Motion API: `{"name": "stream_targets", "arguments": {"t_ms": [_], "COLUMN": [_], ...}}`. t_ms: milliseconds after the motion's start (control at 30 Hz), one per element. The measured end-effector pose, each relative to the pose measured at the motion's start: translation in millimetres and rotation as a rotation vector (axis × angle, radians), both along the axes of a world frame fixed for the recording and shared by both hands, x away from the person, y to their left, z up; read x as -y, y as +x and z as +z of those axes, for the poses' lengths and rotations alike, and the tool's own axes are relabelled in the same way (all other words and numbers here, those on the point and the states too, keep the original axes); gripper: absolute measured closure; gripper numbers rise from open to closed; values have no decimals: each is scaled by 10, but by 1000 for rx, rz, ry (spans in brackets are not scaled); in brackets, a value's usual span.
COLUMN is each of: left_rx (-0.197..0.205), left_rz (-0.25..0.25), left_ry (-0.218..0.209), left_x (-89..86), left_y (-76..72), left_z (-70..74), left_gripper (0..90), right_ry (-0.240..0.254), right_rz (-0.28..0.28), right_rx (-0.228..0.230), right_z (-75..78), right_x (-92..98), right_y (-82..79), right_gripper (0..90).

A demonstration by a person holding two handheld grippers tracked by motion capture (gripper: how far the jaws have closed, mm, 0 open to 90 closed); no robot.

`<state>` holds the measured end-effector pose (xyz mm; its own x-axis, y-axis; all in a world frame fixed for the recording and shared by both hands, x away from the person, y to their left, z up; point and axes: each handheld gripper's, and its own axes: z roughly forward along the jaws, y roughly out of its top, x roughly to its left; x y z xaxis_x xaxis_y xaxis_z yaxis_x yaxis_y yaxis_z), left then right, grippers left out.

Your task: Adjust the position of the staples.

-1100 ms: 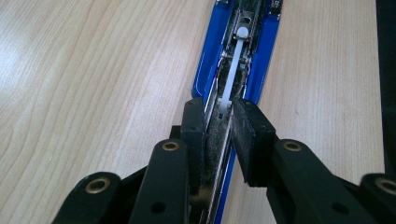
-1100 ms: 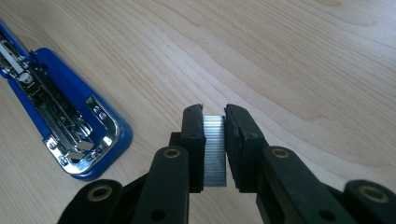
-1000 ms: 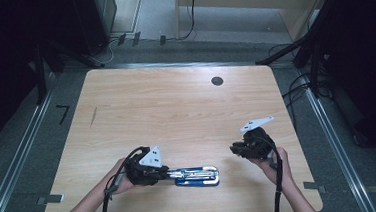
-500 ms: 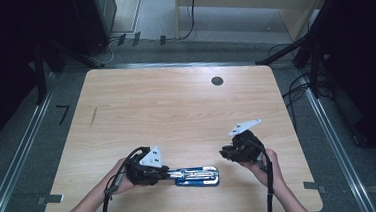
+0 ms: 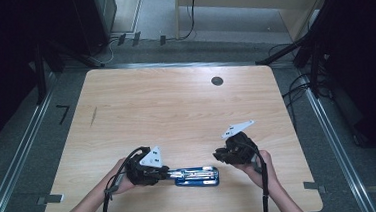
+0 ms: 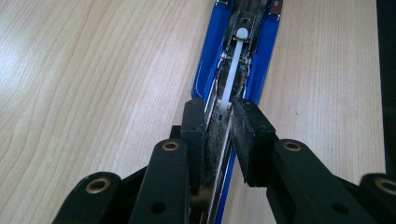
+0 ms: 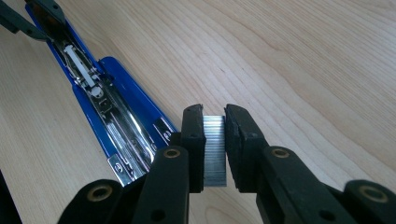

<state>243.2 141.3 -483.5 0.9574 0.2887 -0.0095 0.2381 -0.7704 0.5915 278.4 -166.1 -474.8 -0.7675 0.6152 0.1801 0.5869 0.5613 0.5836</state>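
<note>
1 blue stapler (image 5: 197,176) lies opened flat near the front edge of the bench (image 5: 176,112), its long axis running left to right in the high view. Its metal magazine channel (image 7: 122,128) faces up, with a white plastic pusher rod (image 6: 232,70) lying along the middle; whether any staples sit in the channel cannot be told. Small printing on the chrome end plates (image 7: 163,127) is too small to read.

At the stapler's left end, the left gripper (image 5: 167,175) has its jaws narrowed onto the raised metal part of the stapler, 1 pad on each side in the left gripper view (image 6: 218,135).

Just right of the stapler's other end, the right gripper (image 5: 219,156) holds 1 strip of staples (image 7: 215,150) upright between its jaws, which are closed onto the strip's 2 flat sides. The strip hangs just beside the stapler's near end, apart from it.

Farther back on the bench, 1 round dark grommet hole (image 5: 217,81) sits near the rear edge.
</note>
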Motion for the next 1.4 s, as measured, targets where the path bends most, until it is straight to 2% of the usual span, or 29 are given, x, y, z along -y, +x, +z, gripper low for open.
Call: {"name": "stream_targets", "arguments": {"t_ms": [500,700,867,1000,1100,1400], "left_rx": [0,-3,-3,-3,-2,-2], "left_rz": [-2,-4,-6,-6,-7,-7], "left_ry": [0,-3,-4,-4,-3,-4], "left_x": [6,10,16,17,16,18], "left_y": [1,6,7,7,8,9], "left_z": [0,-3,-4,-4,-3,-4], "left_gripper": [753,755,754,755,755,755], "right_ry": [25,39,47,52,63,37], "right_rz": [45,83,105,143,195,288], "right_rx": [0,21,20,12,19,18], "right_z": [29,42,43,38,17,-66], "right_x": [-150,-216,-253,-284,-303,-348], "right_y": [-36,-37,-52,-78,-98,-125], "right_gripper": [794,794,794,794,794,794]}}
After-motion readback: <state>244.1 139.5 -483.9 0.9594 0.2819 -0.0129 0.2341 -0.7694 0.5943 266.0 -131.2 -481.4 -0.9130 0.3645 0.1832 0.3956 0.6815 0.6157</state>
